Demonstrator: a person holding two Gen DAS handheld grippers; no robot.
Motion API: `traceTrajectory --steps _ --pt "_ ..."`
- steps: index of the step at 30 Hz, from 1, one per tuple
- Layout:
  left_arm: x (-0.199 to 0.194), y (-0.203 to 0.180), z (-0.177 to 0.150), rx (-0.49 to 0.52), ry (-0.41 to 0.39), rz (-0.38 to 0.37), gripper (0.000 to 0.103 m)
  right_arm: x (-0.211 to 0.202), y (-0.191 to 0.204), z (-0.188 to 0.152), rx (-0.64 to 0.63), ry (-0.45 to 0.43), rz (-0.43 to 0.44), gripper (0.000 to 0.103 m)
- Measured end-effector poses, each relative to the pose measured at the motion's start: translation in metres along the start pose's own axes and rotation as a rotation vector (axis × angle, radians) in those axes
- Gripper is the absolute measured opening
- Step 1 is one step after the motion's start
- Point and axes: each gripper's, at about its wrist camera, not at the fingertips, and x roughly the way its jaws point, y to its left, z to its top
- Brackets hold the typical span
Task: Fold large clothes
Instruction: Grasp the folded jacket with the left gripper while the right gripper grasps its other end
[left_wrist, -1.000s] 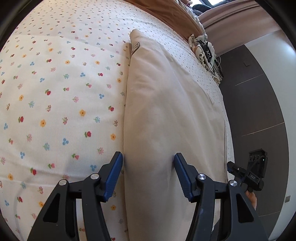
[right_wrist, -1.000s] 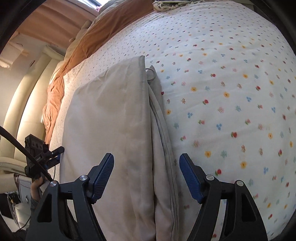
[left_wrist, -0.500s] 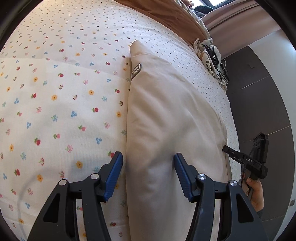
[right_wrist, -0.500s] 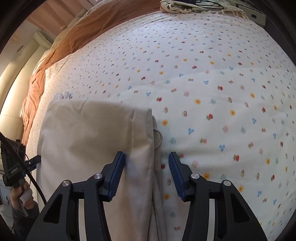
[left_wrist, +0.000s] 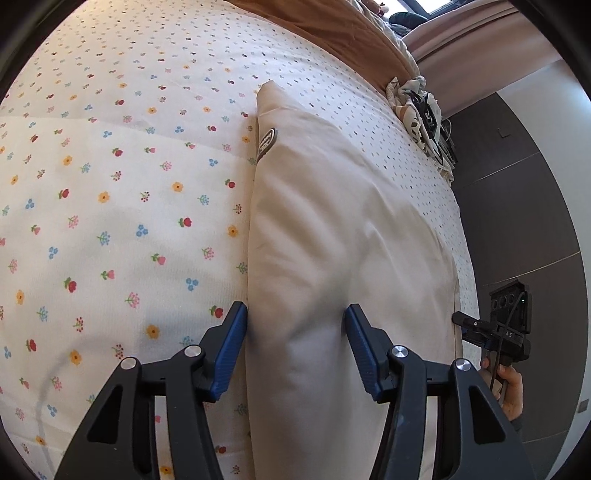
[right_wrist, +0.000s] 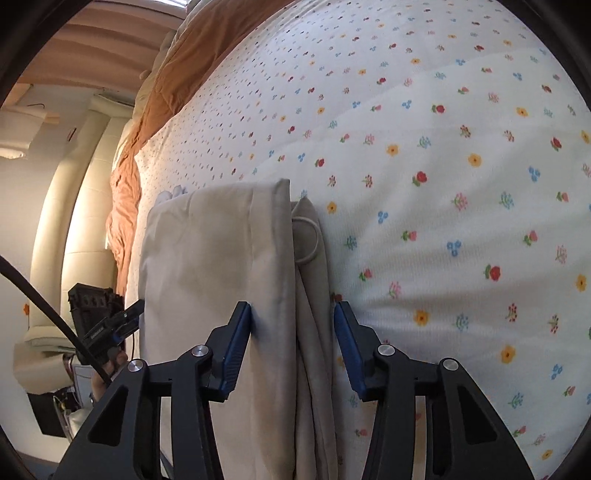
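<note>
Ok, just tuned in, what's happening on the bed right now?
A person is folding a beige garment on a floral bedspread, with tongs in each hand. The left tongs straddle one folded edge near the oval label. The right tongs have just been closing over the opposite edge, where the layers stack below a cord loop. Whether either pair actually pinches the cloth isn't clear.
</note>
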Motion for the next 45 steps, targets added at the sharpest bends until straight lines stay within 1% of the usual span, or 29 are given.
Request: traceTrajectory --steps 2,5,9,11,12,13,16,17,18,19,21,22,24,26,31,35,39,42,45 --pt "0.000 -0.001 0.000 0.004 0.000 0.006 0.054 0.004 -0.004 -0.001 -0.004 0.020 0.030 0.044" --pt "0.002 -0.005 0.001 0.012 -0.003 0.023 0.054 0.013 -0.005 0.004 0.003 0.033 0.054 0.044" --pt "0.006 -0.009 0.007 0.002 -0.005 0.051 0.054 0.031 -0.008 0.023 0.031 0.039 0.125 0.044" --pt "0.009 -0.012 0.011 0.006 -0.004 0.073 0.054 0.040 -0.009 0.031 0.037 0.039 0.144 0.044" --pt "0.010 -0.012 0.012 0.004 -0.002 0.081 0.052 0.045 -0.009 0.034 0.041 0.042 0.147 0.044" --pt "0.012 -0.011 0.013 0.002 -0.002 0.089 0.051 0.050 -0.010 0.035 0.040 0.044 0.144 0.044" --pt "0.014 -0.016 0.014 0.017 -0.006 0.124 0.044 0.050 -0.007 0.035 0.034 0.041 0.112 0.043" --pt "0.014 -0.019 0.013 0.029 -0.010 0.142 0.041 0.050 -0.003 0.034 0.018 0.036 0.082 0.041" --pt "0.014 -0.022 0.012 0.042 -0.014 0.157 0.037 0.048 0.003 0.031 0.003 0.028 0.053 0.035" --pt "0.013 -0.025 0.012 0.054 -0.019 0.170 0.035 0.043 0.009 0.026 -0.007 0.019 0.035 0.027" --pt "0.009 -0.032 0.011 0.074 -0.032 0.187 0.027 0.035 0.020 0.019 -0.027 -0.011 0.018 0.018" --pt "0.007 -0.036 0.010 0.083 -0.038 0.194 0.025 0.031 0.025 0.015 -0.034 -0.027 0.018 0.014" --pt "-0.001 -0.043 0.009 0.103 -0.055 0.195 0.019 0.023 0.036 0.006 -0.053 -0.060 0.003 0.013" --pt "-0.011 -0.053 0.006 0.135 -0.078 0.195 0.017 0.013 0.048 -0.004 -0.078 -0.091 -0.012 0.011" --pt "-0.042 -0.070 -0.001 0.174 -0.121 0.170 0.015 -0.018 0.078 -0.040 -0.120 -0.165 -0.003 0.010" --pt "-0.073 -0.085 -0.010 0.198 -0.162 0.137 0.014 -0.046 0.103 -0.075 -0.143 -0.239 -0.023 0.010" --pt "-0.100 -0.102 -0.021 0.228 -0.197 0.096 0.014 -0.074 0.128 -0.117 -0.189 -0.318 -0.059 0.010" --pt "-0.121 -0.113 -0.032 0.257 -0.222 0.059 0.013 -0.096 0.144 -0.151 -0.212 -0.367 -0.063 0.009" --pt "-0.143 -0.123 -0.045 0.279 -0.268 0.033 0.013 -0.115 0.160 -0.181 -0.231 -0.419 -0.069 0.009"
